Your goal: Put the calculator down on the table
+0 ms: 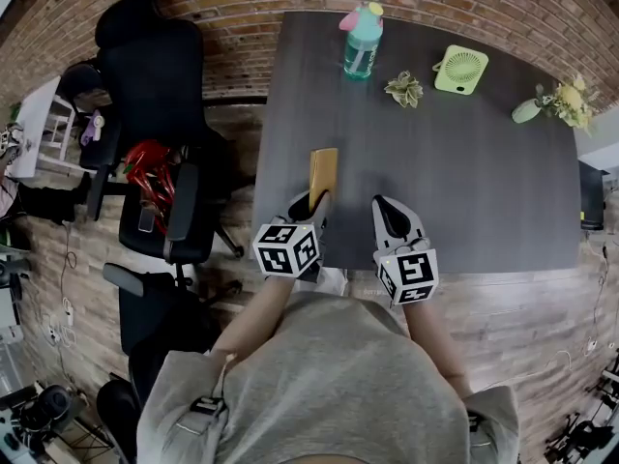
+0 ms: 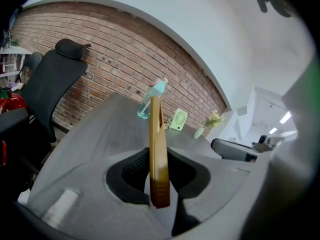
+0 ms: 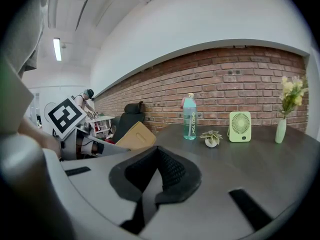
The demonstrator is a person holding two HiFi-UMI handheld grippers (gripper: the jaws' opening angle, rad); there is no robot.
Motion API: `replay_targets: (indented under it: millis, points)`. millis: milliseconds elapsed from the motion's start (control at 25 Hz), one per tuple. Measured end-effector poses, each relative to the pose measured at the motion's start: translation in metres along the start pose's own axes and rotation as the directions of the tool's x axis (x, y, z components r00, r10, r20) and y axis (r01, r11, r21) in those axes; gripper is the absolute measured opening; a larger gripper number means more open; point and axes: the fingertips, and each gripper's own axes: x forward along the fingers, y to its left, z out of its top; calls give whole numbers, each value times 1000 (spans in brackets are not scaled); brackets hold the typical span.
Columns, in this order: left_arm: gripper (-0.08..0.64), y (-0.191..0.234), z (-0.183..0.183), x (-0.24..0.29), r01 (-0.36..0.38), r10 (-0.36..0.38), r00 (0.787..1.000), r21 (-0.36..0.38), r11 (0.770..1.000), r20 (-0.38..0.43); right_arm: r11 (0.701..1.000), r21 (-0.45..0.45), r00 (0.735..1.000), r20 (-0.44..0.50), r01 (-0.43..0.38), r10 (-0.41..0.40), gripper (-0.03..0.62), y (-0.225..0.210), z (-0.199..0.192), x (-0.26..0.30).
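The calculator is a flat tan slab held on edge over the near left part of the dark table. My left gripper is shut on its near end. In the left gripper view the calculator stands upright between the pads of the left gripper. My right gripper hovers beside it, over the table's front edge, and holds nothing. In its own view the right gripper shows its pads meeting, with the calculator off to the left.
Along the table's far side stand a teal bottle, a small potted plant, a green desk fan and a vase of flowers. Black office chairs stand left of the table, in front of a brick wall.
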Motion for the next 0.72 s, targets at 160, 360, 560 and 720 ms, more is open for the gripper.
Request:
replay_targets:
  millis: [160,360,560,720]
  points:
    - [86,10,-9,16,-6,5,999,-30,1000,-46,1000,3,1000,-20,-3,3,2,-3,-5,8]
    - [86,21,-20,29,-20,15,995,-53,998,-97,1000,5,999,-44,-7,7,2,-4,-9,14]
    - [86,28,-30,40,-31,24,990,-51,998,-141,1000,4,998,-56,-11,11,2,-6,-12,21]
    - [86,33,-40,45,-41,34,984,-37,998,-174,1000,6,998,-58,-17,17,2,-5,-14,27]
